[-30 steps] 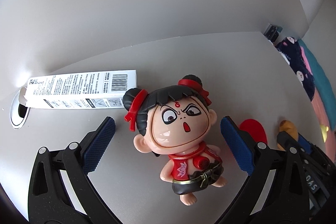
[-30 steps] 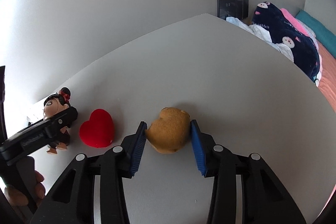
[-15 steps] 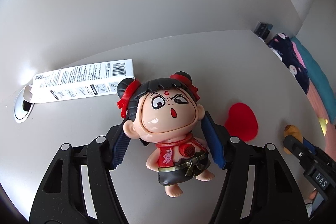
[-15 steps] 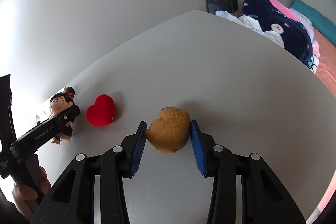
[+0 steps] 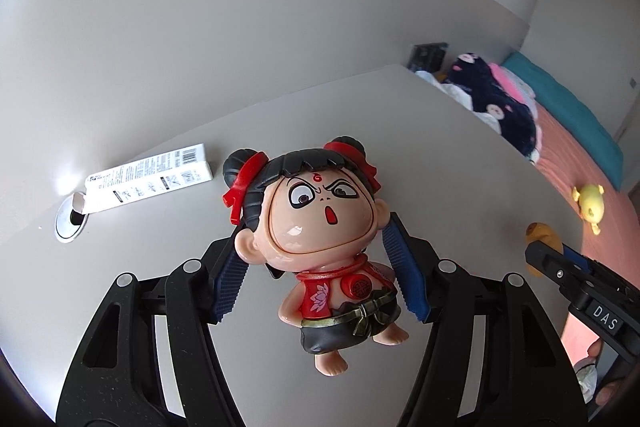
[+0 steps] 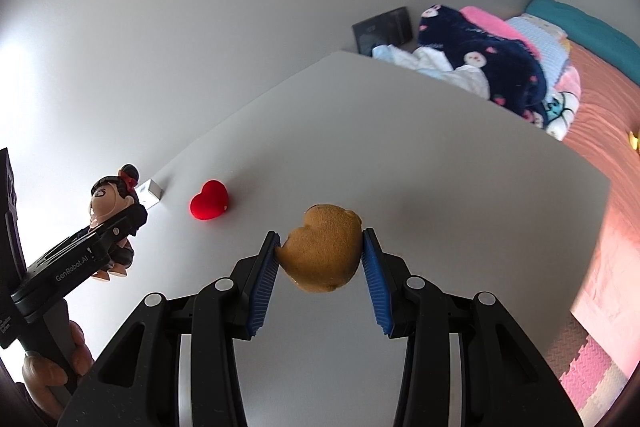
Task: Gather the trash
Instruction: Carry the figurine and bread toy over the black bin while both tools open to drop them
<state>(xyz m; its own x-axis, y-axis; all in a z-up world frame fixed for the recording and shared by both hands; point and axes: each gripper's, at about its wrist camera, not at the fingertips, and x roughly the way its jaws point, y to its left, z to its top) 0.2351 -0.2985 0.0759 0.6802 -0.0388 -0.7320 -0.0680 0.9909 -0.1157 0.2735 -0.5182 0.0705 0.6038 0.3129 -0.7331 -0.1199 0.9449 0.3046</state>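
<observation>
We are squeezing our left tongs (image 5: 320,275) shut on the shiny plastic doll with black hair and red bows (image 5: 320,227). Our right tongs (image 6: 320,267) are pinching the bumpy orange-brown peel (image 6: 322,253) tight. Both look lifted off the grey table (image 6: 440,167). We are guessing two things are picked. The soft red heart (image 6: 209,199) at ten o'clock and the long white paper box (image 5: 150,177) are waiting. The table edge is running at two o'clock, with lots of bare room ahead.
</observation>
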